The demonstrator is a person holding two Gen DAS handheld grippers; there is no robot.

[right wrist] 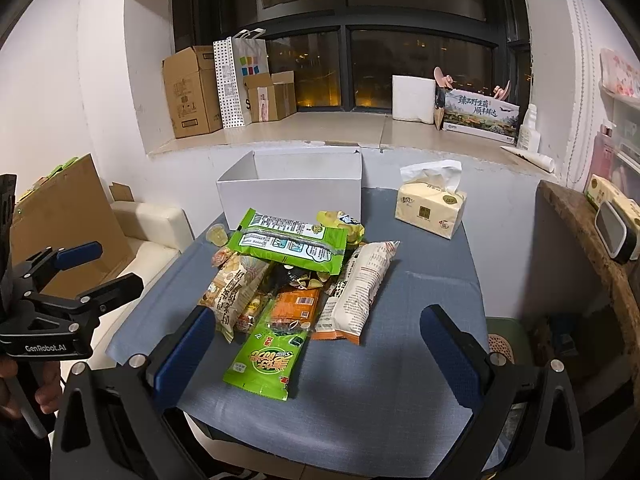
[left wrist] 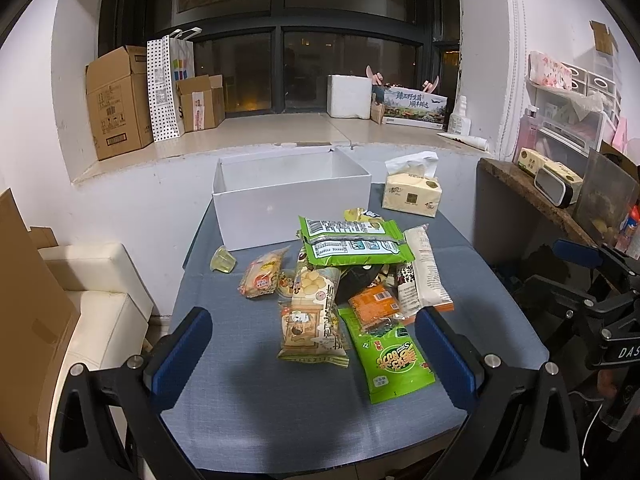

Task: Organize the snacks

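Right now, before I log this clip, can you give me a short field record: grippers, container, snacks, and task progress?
left gripper: open, holding nothing, above the near table edge
right gripper: open, holding nothing
container: white box, open top, no snacks seen inside
snacks: piled on the blue tablecloth in front of the box; green packet nearest
bystander item: tissue pack right of the box
progress: not started

A lived-in room of a home, probably a bedroom or spare room: a wide stone window ledge (left wrist: 280, 132) holds brown cardboard boxes (left wrist: 116, 104) and a spotted paper shopping bag (left wrist: 162, 88); a cream padded seat (left wrist: 100, 300), a yellow tissue pack (left wrist: 412, 194) and white plastic storage drawers (left wrist: 576, 120) stand around.
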